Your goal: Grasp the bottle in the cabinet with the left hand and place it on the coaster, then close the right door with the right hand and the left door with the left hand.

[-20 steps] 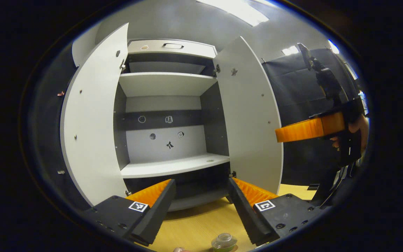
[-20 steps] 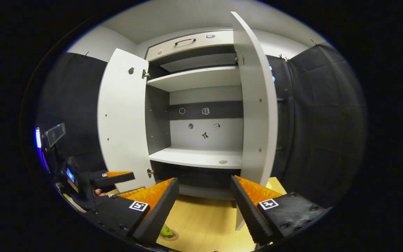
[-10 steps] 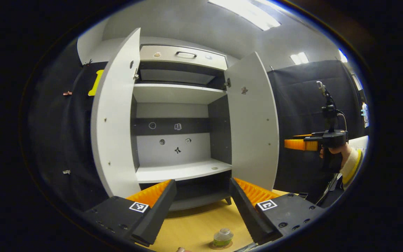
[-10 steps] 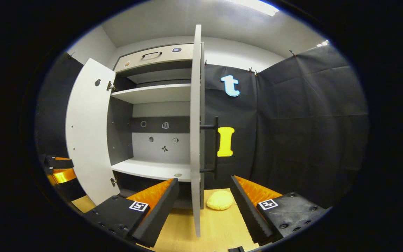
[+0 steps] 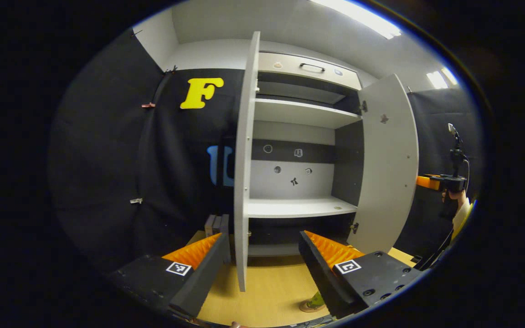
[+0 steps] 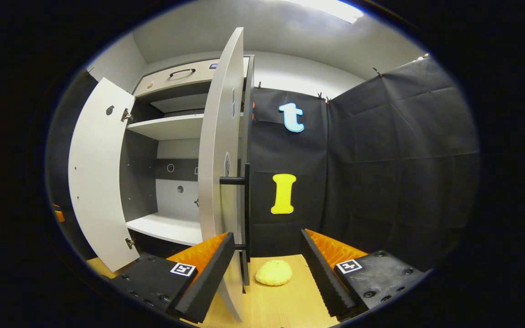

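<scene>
I find the cabinet (image 5: 299,150) standing on the wooden table (image 5: 267,296) with both doors swung out. In the left gripper view the left door (image 5: 243,159) shows nearly edge-on, directly ahead, and the right door (image 5: 388,164) stands wide open beyond it. In the right gripper view the right door (image 6: 219,173) also sits almost edge-on, its black bar handle (image 6: 245,209) facing the black cloth side. The shelves (image 5: 296,207) inside are bare white boards; small fittings dot the back panel.

My left gripper (image 5: 262,264) holds its jaws spread wide with nothing between them; the left door's lower edge hangs in the gap, touching neither finger as far as I can tell. My right gripper (image 6: 267,269) is likewise spread wide and holds nothing, its left finger (image 6: 208,273) just beside the right door's lower edge. In the left gripper view, the right gripper (image 5: 440,182) also appears beyond the right door, held by a hand (image 5: 456,196).

The bottle (image 5: 316,301) stands on the coaster (image 5: 310,308) on the table, partly hidden by my left gripper's right finger. A pale yellow lump (image 6: 274,272) lies on the table near the right door.
</scene>
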The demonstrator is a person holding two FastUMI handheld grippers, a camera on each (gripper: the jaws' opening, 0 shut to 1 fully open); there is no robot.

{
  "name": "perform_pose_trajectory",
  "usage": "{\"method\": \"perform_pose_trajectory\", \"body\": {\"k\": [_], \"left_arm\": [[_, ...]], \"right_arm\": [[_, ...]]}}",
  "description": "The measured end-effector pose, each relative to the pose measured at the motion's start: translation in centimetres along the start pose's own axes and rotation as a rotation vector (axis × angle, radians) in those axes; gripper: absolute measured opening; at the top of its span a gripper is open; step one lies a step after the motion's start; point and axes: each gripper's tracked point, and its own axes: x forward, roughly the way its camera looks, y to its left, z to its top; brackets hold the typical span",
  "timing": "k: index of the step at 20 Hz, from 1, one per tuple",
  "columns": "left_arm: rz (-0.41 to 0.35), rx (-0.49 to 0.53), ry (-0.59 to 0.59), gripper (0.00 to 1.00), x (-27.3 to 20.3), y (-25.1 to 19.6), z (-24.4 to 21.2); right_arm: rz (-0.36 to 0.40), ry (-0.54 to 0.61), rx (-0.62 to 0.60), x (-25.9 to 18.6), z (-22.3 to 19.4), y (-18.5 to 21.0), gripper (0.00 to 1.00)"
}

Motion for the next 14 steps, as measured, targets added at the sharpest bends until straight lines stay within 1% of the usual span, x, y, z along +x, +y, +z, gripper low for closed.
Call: {"method": "perform_pose_trajectory", "body": {"k": [3, 7, 10, 12, 14], "left_arm": [[0.059, -0.036, -0.016, 0.95, -0.3, 2.4, 0.8], [0.122, 0.021, -0.028, 0.95, -0.2, 4.5, 1.6], [0.112, 0.001, -0.022, 0.95, -0.2, 4.3, 1.6], [0.103, -0.021, -0.021, 0.95, -0.1, 4.3, 1.3], [0.104, -0.016, -0.013, 0.95, 0.0, 4.5, 0.9]], "right_arm": [[0.044, -0.008, -0.028, 0.0, 0.3, 0.9, 0.96], [0.104, -0.004, 0.008, 0.1, 0.1, 2.6, 0.96], [0.143, -0.002, 0.026, 0.2, -0.1, 4.3, 0.96], [0.181, 0.000, 0.024, 0.4, -0.1, 5.7, 0.96], [0.227, 0.008, 0.039, 0.6, -0.2, 6.9, 0.96]]}}
